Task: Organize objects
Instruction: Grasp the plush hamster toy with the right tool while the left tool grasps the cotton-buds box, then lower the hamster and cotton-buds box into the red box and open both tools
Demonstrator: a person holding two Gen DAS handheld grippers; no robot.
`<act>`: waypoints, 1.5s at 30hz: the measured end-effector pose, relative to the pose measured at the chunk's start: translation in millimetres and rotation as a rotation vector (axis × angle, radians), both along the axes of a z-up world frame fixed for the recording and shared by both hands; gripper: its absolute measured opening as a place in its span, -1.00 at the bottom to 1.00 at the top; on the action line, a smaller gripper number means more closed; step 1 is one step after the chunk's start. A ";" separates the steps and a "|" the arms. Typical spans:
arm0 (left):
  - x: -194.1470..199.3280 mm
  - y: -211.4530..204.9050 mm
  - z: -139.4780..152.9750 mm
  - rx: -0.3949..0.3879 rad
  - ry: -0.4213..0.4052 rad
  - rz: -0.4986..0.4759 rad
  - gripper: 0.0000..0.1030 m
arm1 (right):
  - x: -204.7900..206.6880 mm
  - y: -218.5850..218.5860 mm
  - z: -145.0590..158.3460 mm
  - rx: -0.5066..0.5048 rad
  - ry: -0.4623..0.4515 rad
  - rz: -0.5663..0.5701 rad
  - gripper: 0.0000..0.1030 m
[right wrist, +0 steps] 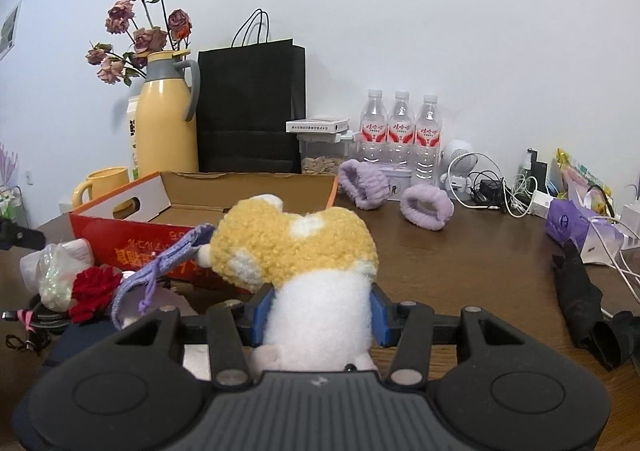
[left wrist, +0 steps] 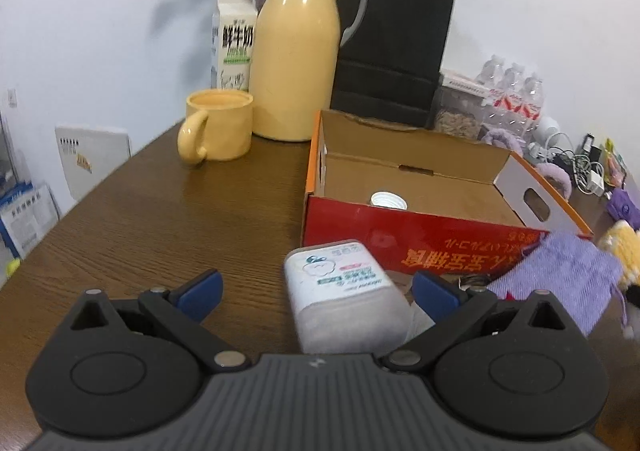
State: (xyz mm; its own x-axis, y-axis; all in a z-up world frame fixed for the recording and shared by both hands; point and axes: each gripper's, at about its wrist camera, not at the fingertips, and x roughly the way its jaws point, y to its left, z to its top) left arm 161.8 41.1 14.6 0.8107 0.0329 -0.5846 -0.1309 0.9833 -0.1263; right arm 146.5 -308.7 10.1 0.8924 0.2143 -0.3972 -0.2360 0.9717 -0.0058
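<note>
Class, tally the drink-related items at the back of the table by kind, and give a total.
Water bottles: 3
Yellow thermos jug: 1
Yellow mug: 1
Milk carton: 1
Total: 6

The left gripper (left wrist: 316, 291) points forward and slightly downward over the desk (left wrist: 140, 219). Its two black arms are spread wide, and the blue-padded fingers (left wrist: 200, 293) stand far apart, pressing on nothing. A white container (left wrist: 340, 291) lies between them, nearer the right finger, though contact cannot be told.

The right gripper (right wrist: 318, 315) also points forward with a shallow downward tilt. Its arms are drawn partway in, and the blue fingers (right wrist: 262, 315) press against both sides of a plush toy (right wrist: 304, 263), gripping its white lower part. No hand or sleeve shows in either view.
</note>
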 end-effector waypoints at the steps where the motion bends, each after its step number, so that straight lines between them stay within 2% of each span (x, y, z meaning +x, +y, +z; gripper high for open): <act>1: 6.8 -0.3 -0.7 -0.012 0.017 0.004 1.00 | 0.0 -0.7 -0.3 -0.001 -0.001 0.003 -0.09; 11: 57.3 6.8 -15.0 -0.079 0.198 0.092 1.00 | 4.0 3.9 6.3 -0.017 -0.015 0.020 -0.09; 14: 62.0 8.6 -21.1 -0.089 0.225 0.102 1.00 | 6.4 5.7 7.6 -0.021 -0.012 0.020 -0.09; 15: 62.1 8.7 -22.7 -0.093 0.229 0.099 0.94 | 7.0 5.9 7.8 -0.023 -0.012 0.019 -0.09; 17: 62.2 7.9 -25.6 -0.107 0.237 0.087 0.66 | 8.0 6.2 8.1 -0.026 -0.010 0.018 -0.09; 18: 61.4 7.5 -26.0 -0.122 0.236 0.073 0.42 | 8.3 6.1 8.2 -0.028 -0.010 0.017 -0.09; 19: 60.7 6.5 -25.7 -0.125 0.237 0.069 0.35 | 8.4 5.9 8.5 -0.030 -0.010 0.016 -0.09; 21: 58.3 5.5 -24.8 -0.126 0.224 0.063 0.27 | 8.4 6.0 9.7 -0.033 -0.011 0.016 -0.09; 27: 45.7 11.2 -15.1 -0.117 0.160 0.056 0.27 | 11.2 4.8 16.6 -0.047 -0.022 0.007 -0.09; 35: 39.4 10.5 26.5 -0.075 0.017 0.029 0.27 | 28.9 12.1 33.1 -0.052 -0.052 0.025 -0.09; 39: 56.8 1.2 50.1 -0.043 -0.034 0.009 0.27 | 52.3 26.2 46.5 -0.052 -0.066 0.051 -0.09; 45: 104.0 -25.1 66.1 0.044 -0.056 -0.031 0.28 | 99.2 57.5 60.3 -0.077 -0.056 0.085 -0.09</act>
